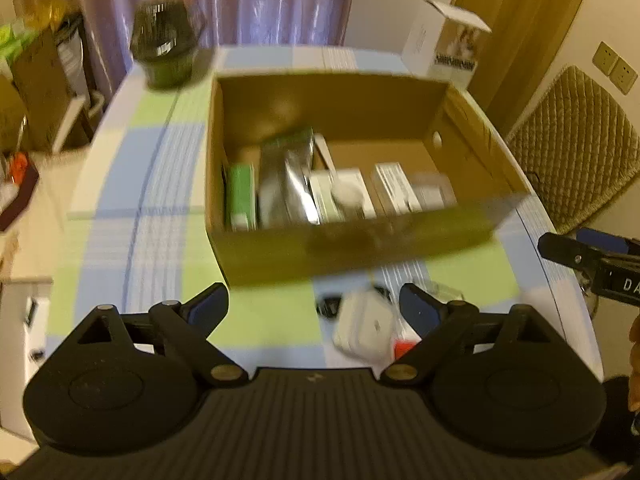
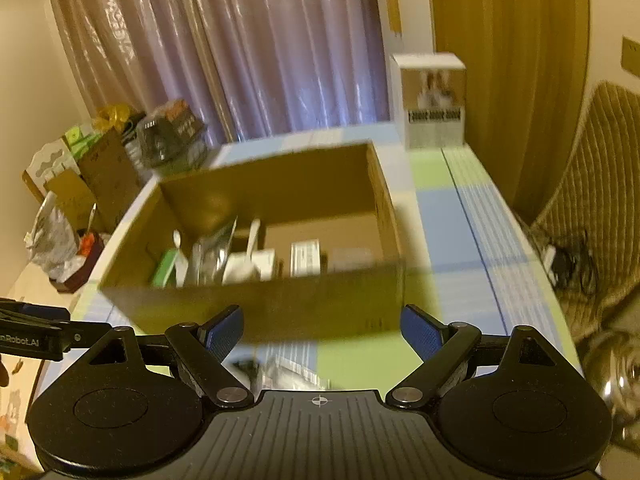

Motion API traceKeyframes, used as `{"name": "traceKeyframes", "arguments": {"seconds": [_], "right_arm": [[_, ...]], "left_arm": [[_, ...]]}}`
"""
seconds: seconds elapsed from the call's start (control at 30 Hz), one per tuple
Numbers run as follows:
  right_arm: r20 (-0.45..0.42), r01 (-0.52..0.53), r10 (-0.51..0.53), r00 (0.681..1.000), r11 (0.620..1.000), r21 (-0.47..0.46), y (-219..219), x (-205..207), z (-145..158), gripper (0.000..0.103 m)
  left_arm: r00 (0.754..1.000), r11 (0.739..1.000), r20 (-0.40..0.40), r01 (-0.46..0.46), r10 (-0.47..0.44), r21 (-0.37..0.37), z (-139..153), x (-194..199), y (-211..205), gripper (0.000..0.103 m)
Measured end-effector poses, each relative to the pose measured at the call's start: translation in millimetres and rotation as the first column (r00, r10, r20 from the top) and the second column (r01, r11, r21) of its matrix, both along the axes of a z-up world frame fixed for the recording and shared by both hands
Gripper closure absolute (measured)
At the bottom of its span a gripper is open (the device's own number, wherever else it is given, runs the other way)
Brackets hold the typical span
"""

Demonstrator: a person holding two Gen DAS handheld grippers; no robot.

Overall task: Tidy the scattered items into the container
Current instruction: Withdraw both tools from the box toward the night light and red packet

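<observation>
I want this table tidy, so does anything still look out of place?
Yes. A white pouch-like item and small dark and red bits beside it lie on the tablecloth in front of the cardboard box, not inside. Blur hides what they are.

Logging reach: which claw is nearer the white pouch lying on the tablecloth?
Left. The left claw hovers right over the white pouch; the right claw sits further to its right.

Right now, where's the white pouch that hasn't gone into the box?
In the left wrist view the white pouch lies on the checked tablecloth, just in front of the cardboard box, by the right fingertip of the open left gripper.
</observation>
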State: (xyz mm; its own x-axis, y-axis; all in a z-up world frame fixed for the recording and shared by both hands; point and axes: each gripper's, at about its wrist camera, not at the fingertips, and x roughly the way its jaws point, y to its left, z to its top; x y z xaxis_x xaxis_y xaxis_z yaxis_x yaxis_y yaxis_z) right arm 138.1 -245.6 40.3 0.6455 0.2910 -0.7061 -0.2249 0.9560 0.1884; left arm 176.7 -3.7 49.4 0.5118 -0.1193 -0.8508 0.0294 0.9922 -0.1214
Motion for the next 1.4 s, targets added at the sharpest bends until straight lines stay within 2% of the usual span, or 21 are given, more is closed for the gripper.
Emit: {"name": "traceKeyframes", "arguments": {"seconds": [0.17, 0.3, 0.53, 1.4], "right_arm": [[-0.049, 0.017, -0.016, 0.999, 1.0, 0.015, -8.7, -28.7, -11.5, 0.012], [-0.073, 0.015, -0.014, 0.997, 1.0, 0.015, -13.7, -47.2, -17.3, 0.012], [-0.088, 0.025, -0.024, 0.996, 1.0, 0.014, -22.5, -63.3, -19.3, 0.012], [-0.135, 0.033, -0.03, 0.99, 0.999, 0.013, -24.6, -72.9, -31.8, 0.012]], "left_arm": [[0.999, 1.0, -0.038, -0.011, 0.01, -0.016, -14.0, -26.7, -6.0, 0.004], [0.997, 1.0, -0.078, -0.02, 0.019, -0.009, -26.3, -44.7, -9.5, 0.003], [0.994, 0.999, -0.101, -0.033, 0.034, 0.017, -33.8, -64.8, -13.5, 0.001], [0.991, 0.999, -0.137, 0.012, -0.007, 0.036, -45.2, -69.1, -31.1, 0.001]]}}
